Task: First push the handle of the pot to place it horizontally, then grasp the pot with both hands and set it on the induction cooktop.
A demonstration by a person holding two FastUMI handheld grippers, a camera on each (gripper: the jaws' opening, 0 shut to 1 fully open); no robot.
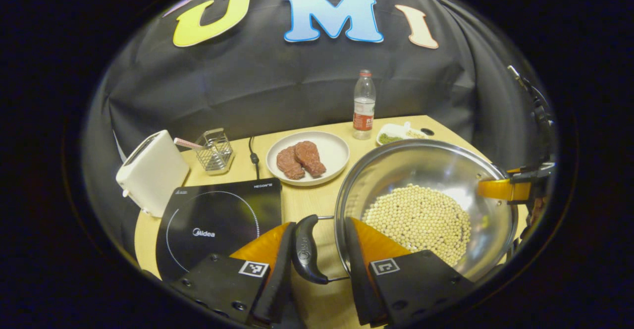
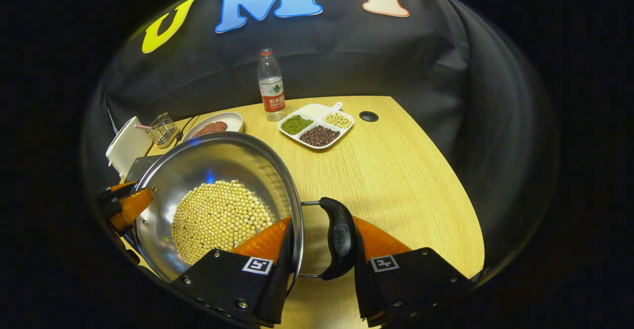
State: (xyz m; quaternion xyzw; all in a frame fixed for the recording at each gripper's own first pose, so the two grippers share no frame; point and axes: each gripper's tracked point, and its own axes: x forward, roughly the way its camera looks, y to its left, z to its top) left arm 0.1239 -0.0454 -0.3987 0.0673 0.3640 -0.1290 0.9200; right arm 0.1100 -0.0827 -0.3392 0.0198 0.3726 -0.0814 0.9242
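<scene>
Steel pot (image 1: 426,205) of beans on worktop (image 2: 396,170), right of cooktop (image 1: 218,225). Left tongs (image 1: 319,249) and right tongs (image 2: 322,245) apart, each straddling a side handle, unclamped. Likely heavy, slick-walled; grip handles, keep level.

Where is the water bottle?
In the right gripper view, the water bottle stands at the table's far edge, between the meat plate and the divided bean dish.

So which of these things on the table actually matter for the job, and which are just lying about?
In the job: pot of beans, its handles, induction cooktop, both hand-held grippers.
Lying about: toaster, wire basket, plate of meat, water bottle, divided dish.
</scene>
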